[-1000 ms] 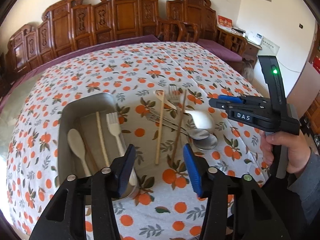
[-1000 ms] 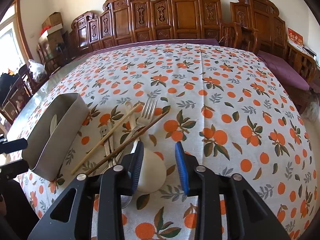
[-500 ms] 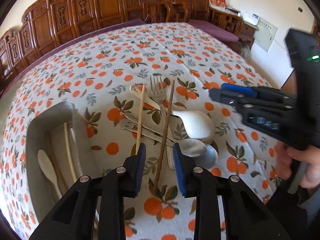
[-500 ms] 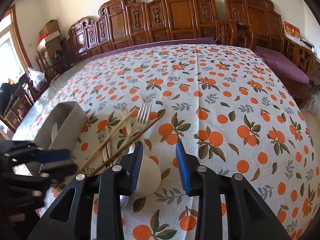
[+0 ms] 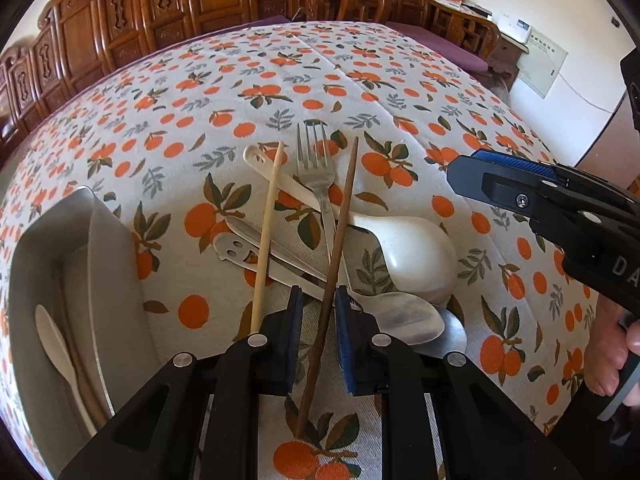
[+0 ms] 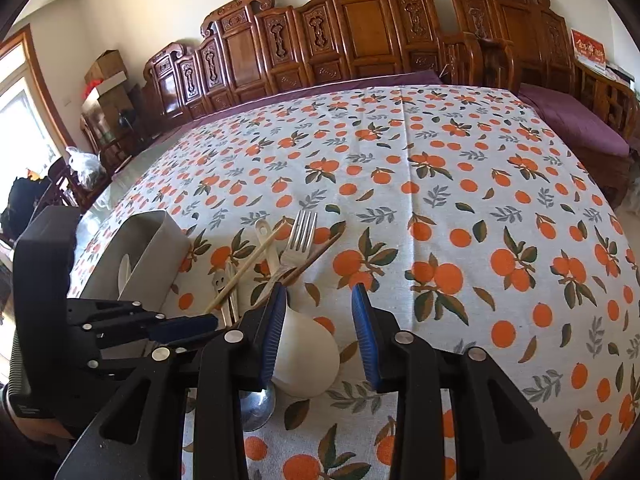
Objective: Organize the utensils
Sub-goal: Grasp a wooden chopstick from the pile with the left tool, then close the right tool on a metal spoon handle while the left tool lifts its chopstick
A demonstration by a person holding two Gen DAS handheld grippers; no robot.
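Straddling item: the left hand-held gripper (image 5: 316,340), nearest the lens, has its blue pads either side of the dark wooden chopstick (image 5: 331,276), narrowly parted and not yet visibly pressing on it.
Grip advice: judged best to close squarely on the shaft's lower half, then lift straight up so the crossed pieces beneath are not dragged along.
Dark chopstick position: near end on the surface between the jaws, far end lying over the fork and the white ladle handle.
Metal spoons: two bowls (image 5: 404,320) just right of the left jaws, their handles running left under both chopsticks.
Risk: the right pad sits almost against the nearer spoon bowl; catching it seems likely if the closing drifts right.
Pale chopstick (image 5: 266,232): just left of the dark one, roughly parallel, apart from it at the near end.
White ceramic ladle (image 5: 412,252): bowl right of the pile, handle slanting away to the left under the fork.
Fork (image 5: 318,176): tines pointing away, between the two chopsticks.
Metal tray (image 5: 108,264): at left, well apart from the pile, already holding a pale spoon (image 5: 56,344) and other sticks; probable destination.
Right hand-held gripper (image 6: 320,336): spread wide, empty, hovering above the ladle bowl.
Surface (image 6: 440,184): orange-print tablecloth, bare beyond the pile.
Carved wooden chairs (image 6: 360,40): along the far edge.
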